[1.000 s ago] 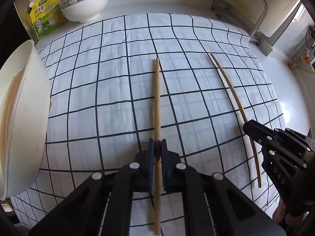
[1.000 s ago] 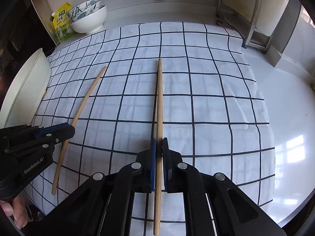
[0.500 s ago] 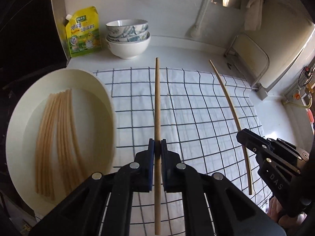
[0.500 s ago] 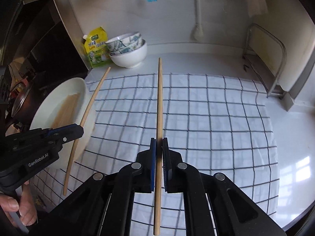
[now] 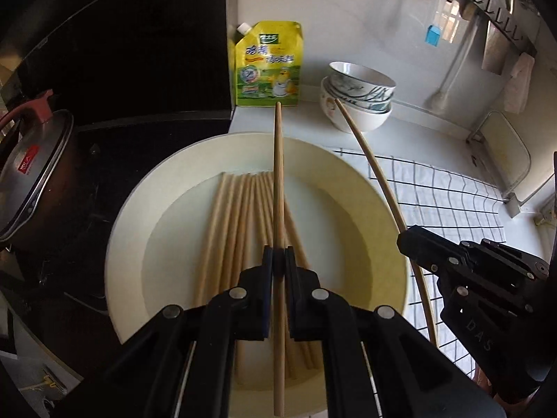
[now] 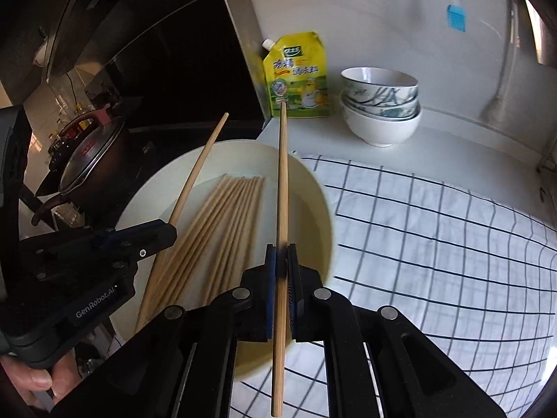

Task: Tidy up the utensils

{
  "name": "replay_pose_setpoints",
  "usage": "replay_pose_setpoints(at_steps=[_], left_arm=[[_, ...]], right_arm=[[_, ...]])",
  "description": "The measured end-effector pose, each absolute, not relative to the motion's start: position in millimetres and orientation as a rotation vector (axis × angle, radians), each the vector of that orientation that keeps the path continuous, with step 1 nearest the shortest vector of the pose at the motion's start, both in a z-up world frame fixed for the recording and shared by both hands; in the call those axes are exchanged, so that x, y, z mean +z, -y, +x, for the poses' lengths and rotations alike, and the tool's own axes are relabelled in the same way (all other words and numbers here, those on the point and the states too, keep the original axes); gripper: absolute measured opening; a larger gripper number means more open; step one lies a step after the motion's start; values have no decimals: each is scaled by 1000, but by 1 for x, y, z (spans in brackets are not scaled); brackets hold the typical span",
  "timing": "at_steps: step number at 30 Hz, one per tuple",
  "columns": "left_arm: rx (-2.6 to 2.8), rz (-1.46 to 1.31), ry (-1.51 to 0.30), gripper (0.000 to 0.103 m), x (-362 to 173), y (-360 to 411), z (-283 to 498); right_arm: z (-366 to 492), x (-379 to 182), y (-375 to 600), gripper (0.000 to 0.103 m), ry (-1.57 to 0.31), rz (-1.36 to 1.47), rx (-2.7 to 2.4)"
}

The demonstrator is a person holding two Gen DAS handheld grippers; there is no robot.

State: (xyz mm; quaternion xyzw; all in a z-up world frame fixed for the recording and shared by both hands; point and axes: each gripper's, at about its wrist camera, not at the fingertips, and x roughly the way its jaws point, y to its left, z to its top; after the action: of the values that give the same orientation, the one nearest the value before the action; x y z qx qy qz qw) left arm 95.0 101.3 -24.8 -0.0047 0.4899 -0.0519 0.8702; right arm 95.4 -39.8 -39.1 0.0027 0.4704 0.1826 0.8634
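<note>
Two grippers each pinched a single wooden chopstick above a wide cream plate [image 5: 132,230]. The left gripper [image 5: 278,261] pointed steeply downward over the plate, its blue-padded jaws pressed together on the left chopstick [image 5: 278,181] near that stick's lower half. That stick ran lengthwise along the gripper's own line, its far tip aimed toward the yellow pouch [image 5: 266,66] standing at the wall and its near end passing back between the black arms. The right gripper [image 6: 281,264] tilted down in the same manner, beside the left one and over the plate's right rim, with its jaws clamped on the right chopstick [image 6: 282,181]. This stick also lay along its gripper's axis, tip toward the pouch, so the two sticks pointed much the same way, roughly side by side. A person's fingers [image 6: 31,379] showed at the lower left of the right wrist view, wrapped on the left gripper's handle.

On the plate lay a bundle of chopsticks [image 5: 236,223], side by side, their long axes close to that of the held sticks. Right of the plate spread a checked cloth [image 6: 435,230]. Stacked bowls [image 6: 381,104] stood next to the pouch, and a lidded pot [image 5: 31,177] sat to the plate's left.
</note>
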Motion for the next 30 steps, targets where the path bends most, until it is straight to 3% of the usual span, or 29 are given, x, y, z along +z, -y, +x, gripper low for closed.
replay_pose_setpoints(at_steps=[13,15,17,18,30], left_arm=[[-87,-16,-1115,8,-62,-146,108],[-87,-18,-1114,18,-62,-148,107],[-81,-30,-1098,57,-60,-153,105],[-73,-37,-1077,63,-57,-156,102],[-55,-55,-1050,64,-39,-169,87]], right_arm=[[107,-78,-9,6,-1110,7,353],[106,-78,-9,11,-1107,10,338],[103,-77,-7,19,-1094,17,323],[102,-76,-6,20,-1087,17,315],[82,-58,0,31,-1049,18,283]])
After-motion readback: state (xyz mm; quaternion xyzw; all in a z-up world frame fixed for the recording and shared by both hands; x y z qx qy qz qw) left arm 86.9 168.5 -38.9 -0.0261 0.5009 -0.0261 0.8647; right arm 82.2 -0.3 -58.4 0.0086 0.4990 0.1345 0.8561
